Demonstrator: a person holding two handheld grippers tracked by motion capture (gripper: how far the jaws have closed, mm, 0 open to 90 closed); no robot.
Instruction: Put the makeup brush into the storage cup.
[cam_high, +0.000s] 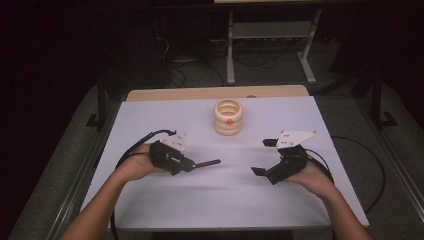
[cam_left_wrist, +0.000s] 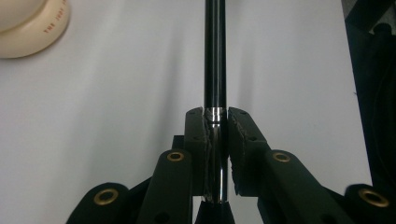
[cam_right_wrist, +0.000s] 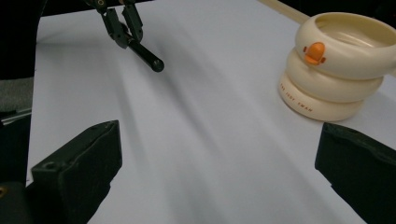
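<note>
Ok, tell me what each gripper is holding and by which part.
The left gripper is shut on a black rod, clamped at one end so the rest sticks out ahead. The right gripper stands open and holds nothing.

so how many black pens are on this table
1. The black pen is not lying on the white table; it is clamped in the left gripper, pointing toward the right gripper. The cream holder may hide more.
</note>
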